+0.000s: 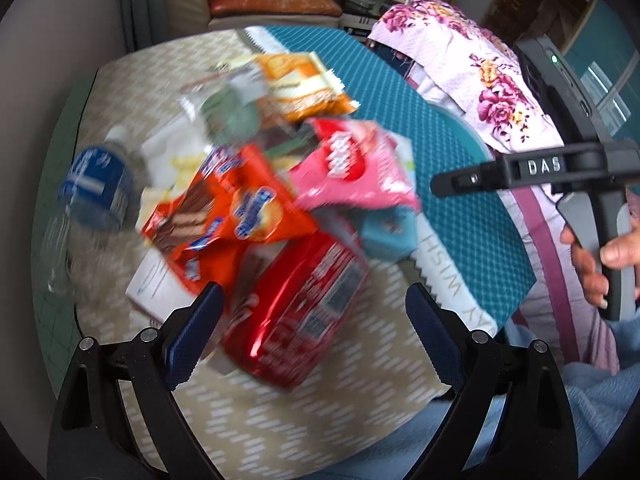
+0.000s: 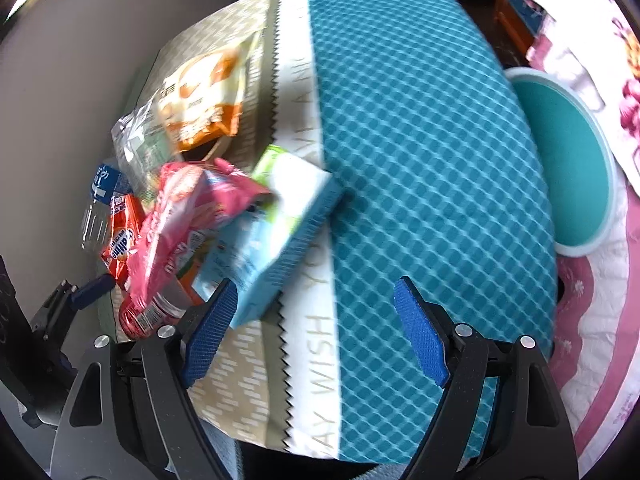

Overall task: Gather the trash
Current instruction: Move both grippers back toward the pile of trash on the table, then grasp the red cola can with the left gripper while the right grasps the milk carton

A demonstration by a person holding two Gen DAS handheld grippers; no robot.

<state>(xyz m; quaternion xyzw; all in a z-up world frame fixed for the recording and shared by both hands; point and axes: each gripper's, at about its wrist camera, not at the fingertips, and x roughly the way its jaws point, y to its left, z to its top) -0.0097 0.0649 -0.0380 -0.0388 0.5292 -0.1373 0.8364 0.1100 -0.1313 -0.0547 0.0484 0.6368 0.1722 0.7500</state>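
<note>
A heap of trash lies on a patterned mat. In the left wrist view it holds a shiny red wrapper (image 1: 296, 312), an orange wafer wrapper (image 1: 224, 216), a pink wrapper (image 1: 352, 168), an orange-and-cream bag (image 1: 304, 84), a blue-labelled plastic bottle (image 1: 96, 188) and a white box (image 1: 156, 288). My left gripper (image 1: 314, 332) is open just above the red wrapper. The right gripper's body (image 1: 560, 184) shows at right, held in a hand. In the right wrist view my right gripper (image 2: 316, 332) is open beside a light blue carton (image 2: 272, 232) and the pink wrapper (image 2: 180, 216).
The mat has a beige patterned part (image 1: 280, 420) and a teal quilted part (image 2: 420, 160) with a white lettered band. A round teal tray (image 2: 568, 160) lies at right on floral bedding (image 1: 480, 80). A cushioned seat (image 1: 272, 4) stands behind.
</note>
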